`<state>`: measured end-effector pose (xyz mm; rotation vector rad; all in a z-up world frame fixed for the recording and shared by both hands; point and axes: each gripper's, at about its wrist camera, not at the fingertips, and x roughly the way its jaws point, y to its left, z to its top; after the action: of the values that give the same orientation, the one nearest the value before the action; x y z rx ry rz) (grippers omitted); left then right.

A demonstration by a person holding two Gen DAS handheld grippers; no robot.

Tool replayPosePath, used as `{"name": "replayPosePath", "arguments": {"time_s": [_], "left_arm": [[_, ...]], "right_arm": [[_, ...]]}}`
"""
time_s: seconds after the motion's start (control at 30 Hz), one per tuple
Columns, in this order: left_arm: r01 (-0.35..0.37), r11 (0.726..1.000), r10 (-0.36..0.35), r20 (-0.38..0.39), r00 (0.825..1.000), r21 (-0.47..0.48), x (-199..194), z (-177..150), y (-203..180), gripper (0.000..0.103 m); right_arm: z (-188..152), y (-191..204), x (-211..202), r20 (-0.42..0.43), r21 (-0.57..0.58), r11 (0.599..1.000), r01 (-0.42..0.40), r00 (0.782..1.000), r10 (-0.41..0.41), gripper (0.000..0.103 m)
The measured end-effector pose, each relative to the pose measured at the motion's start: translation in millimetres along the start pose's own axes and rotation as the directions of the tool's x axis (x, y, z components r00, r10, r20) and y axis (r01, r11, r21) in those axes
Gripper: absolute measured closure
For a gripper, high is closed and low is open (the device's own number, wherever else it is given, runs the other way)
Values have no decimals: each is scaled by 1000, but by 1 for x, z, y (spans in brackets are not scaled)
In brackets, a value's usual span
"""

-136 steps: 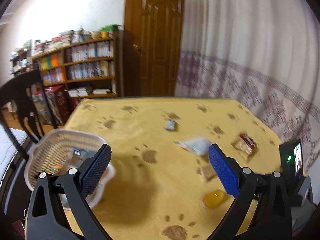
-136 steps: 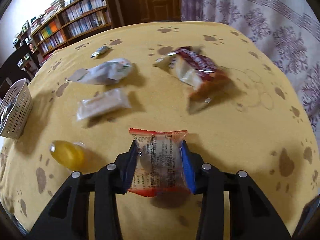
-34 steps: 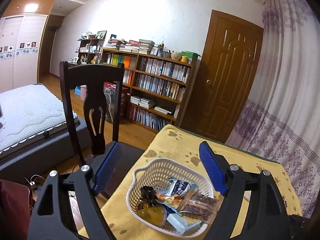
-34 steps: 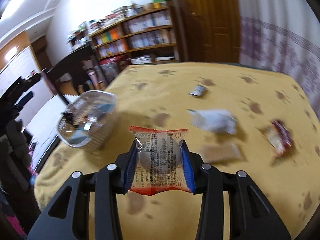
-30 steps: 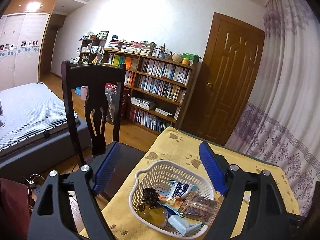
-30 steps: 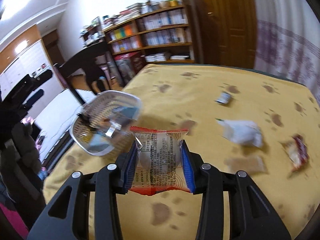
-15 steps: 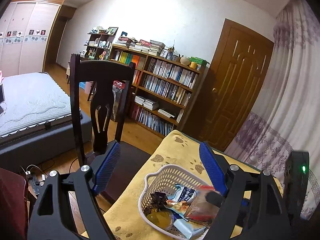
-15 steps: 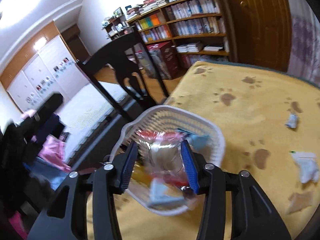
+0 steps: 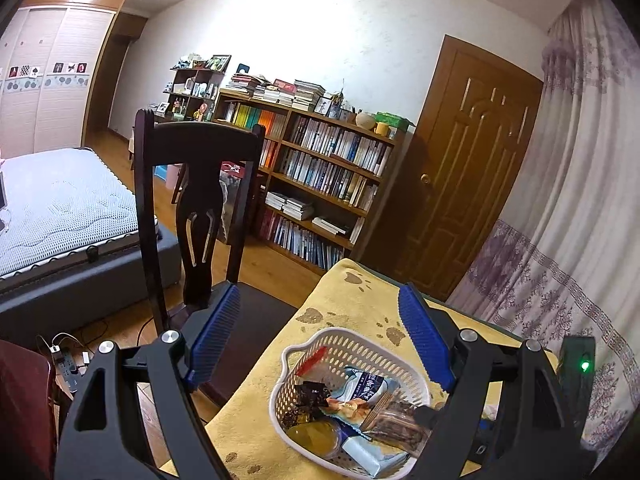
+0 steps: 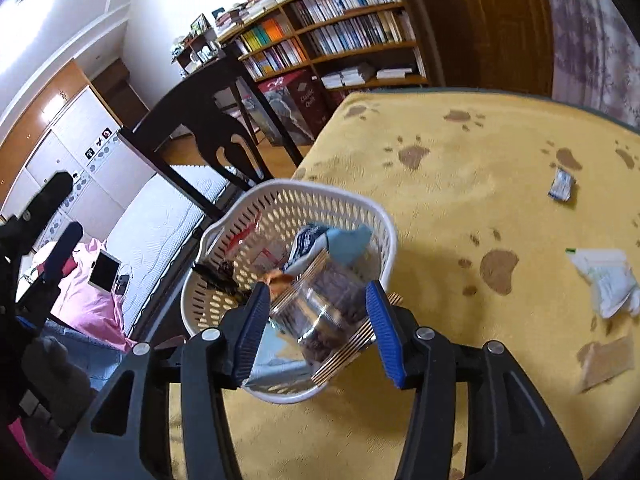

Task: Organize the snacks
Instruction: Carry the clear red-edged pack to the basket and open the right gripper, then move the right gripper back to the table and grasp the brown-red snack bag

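My right tongs (image 10: 316, 326) stand apart over the near rim of the white basket (image 10: 384, 220), gripping nothing; half a second ago they were clamped on the red-edged packet (image 10: 256, 246), which now lies inside the basket toward its far side. My left tongs (image 9: 320, 338) hover apart beside the basket, empty. The next move turns on the white packet (image 10: 604, 276), lying on the worktop (image 10: 460, 184) to the right of the basket, long axis roughly crosswise; I judge the right tongs nearer.

Two black-framed grippers, left (image 9: 320, 336) and right (image 10: 316, 328) (silver screws), blue ribbed finger pads (image 9: 216, 334).
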<state>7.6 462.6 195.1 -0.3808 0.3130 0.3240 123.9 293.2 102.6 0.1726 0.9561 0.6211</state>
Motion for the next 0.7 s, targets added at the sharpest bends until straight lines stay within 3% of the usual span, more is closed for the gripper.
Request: {"name": "replayPosePath", "arguments": {"time_s": [0.3,0.43,0.7], "left_arm": [[1,1000,-1,-4,1000,0,-2,2,-3,21],[4,1000,-4,-5,1000,6,-4,3,-6,21],[13,1000,-13,-7,1000,21,-5,4,-12,21]], "right_arm": [[-12,15,41,-102,-30,998,-56,993,53,52],[-13,19,38,-88,-47,996,-81,993,77,52],[-12,16,4,22,-71,996,-58,998,59,52]]}}
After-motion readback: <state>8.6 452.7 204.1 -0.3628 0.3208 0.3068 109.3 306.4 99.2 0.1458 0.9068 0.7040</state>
